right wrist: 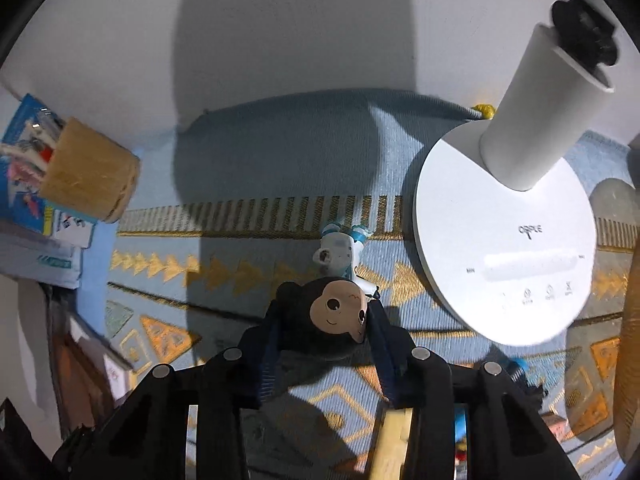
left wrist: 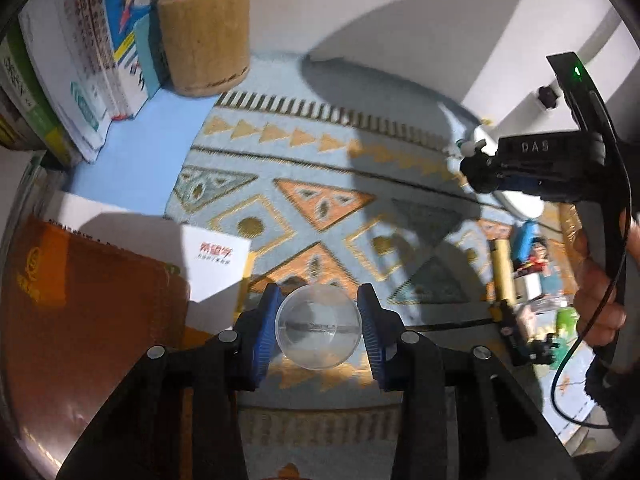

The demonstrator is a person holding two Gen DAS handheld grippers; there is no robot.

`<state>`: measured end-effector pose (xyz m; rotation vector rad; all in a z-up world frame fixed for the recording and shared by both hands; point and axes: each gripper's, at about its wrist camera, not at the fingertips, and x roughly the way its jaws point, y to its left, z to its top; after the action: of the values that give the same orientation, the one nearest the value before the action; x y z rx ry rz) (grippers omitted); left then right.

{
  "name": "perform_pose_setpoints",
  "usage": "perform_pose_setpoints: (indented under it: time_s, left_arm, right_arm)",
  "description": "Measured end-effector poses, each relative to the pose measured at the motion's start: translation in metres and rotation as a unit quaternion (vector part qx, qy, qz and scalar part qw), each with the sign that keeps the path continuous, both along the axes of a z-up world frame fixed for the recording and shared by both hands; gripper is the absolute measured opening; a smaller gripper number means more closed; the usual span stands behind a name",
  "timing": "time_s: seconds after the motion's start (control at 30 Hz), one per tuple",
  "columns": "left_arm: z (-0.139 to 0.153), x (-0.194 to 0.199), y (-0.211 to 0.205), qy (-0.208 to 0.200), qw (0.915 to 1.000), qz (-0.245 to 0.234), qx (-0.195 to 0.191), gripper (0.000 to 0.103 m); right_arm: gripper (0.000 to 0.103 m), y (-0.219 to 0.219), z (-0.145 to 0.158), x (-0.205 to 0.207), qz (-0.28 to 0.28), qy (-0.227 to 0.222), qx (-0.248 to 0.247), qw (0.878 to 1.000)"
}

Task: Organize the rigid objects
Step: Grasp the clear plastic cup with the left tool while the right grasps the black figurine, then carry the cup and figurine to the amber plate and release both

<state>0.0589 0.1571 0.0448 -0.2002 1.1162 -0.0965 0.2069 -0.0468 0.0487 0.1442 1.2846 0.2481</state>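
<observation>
A clear plastic cup (left wrist: pixel 320 334) stands on the patterned blue and gold mat (left wrist: pixel 320 168). My left gripper (left wrist: pixel 319 312) is shut on it, both blue pads against its sides. In the right wrist view, a small monkey figurine (right wrist: pixel 340 312) with a black head and tan face sits between the blue pads of my right gripper (right wrist: pixel 326 340), which is shut on its head. A little white and blue astronaut figure (right wrist: pixel 340 252) lies on the mat just beyond the monkey.
A white lamp base (right wrist: pixel 504 248) stands right of the monkey. A cork pen holder (left wrist: pixel 204 36) and upright books (left wrist: pixel 80 60) are at the back left. A brown notebook (left wrist: pixel 80 320) and white card (left wrist: pixel 216 260) lie left of the cup. Small toys (left wrist: pixel 528 264) cluster at the right beside a hand (left wrist: pixel 596 292).
</observation>
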Motion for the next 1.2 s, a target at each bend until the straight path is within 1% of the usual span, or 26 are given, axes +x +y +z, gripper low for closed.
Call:
perform_pose_setpoints:
  time_s: [0.17,0.27,0.33,0.4,0.47,0.57,0.67,0.73,0.8,0.87,0.93,1.0,1.07,1.13,1.2]
  left_arm:
    - [0.034,-0.003,-0.013,-0.038,0.999,-0.025,-0.003,0.036]
    - [0.06,-0.007,-0.028,-0.068,0.9962,-0.053,-0.004,0.036]
    - [0.079,-0.008,-0.041,-0.09,0.9929,-0.077,-0.011,0.036]
    - [0.094,-0.008,-0.057,-0.11,0.9885,-0.102,-0.018,0.036]
    - [0.109,-0.007,-0.08,-0.131,0.9819,-0.136,-0.019,0.036]
    - [0.124,-0.006,-0.117,-0.15,0.9717,-0.181,-0.02,0.036]
    - [0.135,-0.008,-0.149,-0.164,0.9624,-0.216,-0.025,0.036]
    - [0.143,-0.009,-0.175,-0.169,0.9565,-0.236,-0.028,0.036]
    - [0.147,-0.007,-0.2,-0.172,0.9521,-0.251,-0.032,0.036]
    - [0.151,-0.005,-0.225,-0.176,0.9492,-0.259,-0.036,0.036]
    - [0.154,-0.003,-0.247,-0.175,0.9486,-0.26,-0.04,0.036]
    - [0.152,0.003,-0.274,-0.163,0.9504,-0.26,-0.05,0.036]
    - [0.148,0.006,-0.299,-0.153,0.9509,-0.263,-0.056,0.036]
    - [0.138,0.009,-0.327,-0.141,0.9511,-0.27,-0.05,0.036]
    - [0.126,0.012,-0.352,-0.124,0.952,-0.276,-0.047,0.036]
  right_arm:
    - [0.04,-0.017,0.04,-0.037,-0.002,-0.026,0.023,0.999]
    - [0.04,-0.031,0.068,-0.059,-0.014,-0.049,0.033,0.998]
    - [0.04,-0.042,0.087,-0.074,-0.027,-0.067,0.03,0.997]
    - [0.04,-0.053,0.101,-0.088,-0.046,-0.086,0.026,0.995]
    - [0.04,-0.07,0.114,-0.102,-0.068,-0.103,0.017,0.992]
    - [0.04,-0.103,0.129,-0.12,-0.108,-0.121,-0.003,0.987]
    - [0.04,-0.147,0.14,-0.139,-0.155,-0.133,-0.025,0.979]
    - [0.04,-0.182,0.146,-0.149,-0.192,-0.136,-0.04,0.971]
    - [0.04,-0.212,0.148,-0.156,-0.217,-0.135,-0.048,0.966]
    - [0.04,-0.245,0.148,-0.161,-0.239,-0.133,-0.051,0.961]
    - [0.04,-0.272,0.147,-0.163,-0.25,-0.132,-0.052,0.958]
    - [0.04,-0.296,0.144,-0.162,-0.254,-0.124,-0.051,0.958]
    - [0.04,-0.311,0.136,-0.161,-0.252,-0.116,-0.046,0.96]
    - [0.04,-0.324,0.124,-0.157,-0.235,-0.102,-0.046,0.966]
    - [0.04,-0.332,0.106,-0.155,-0.22,-0.08,-0.036,0.971]
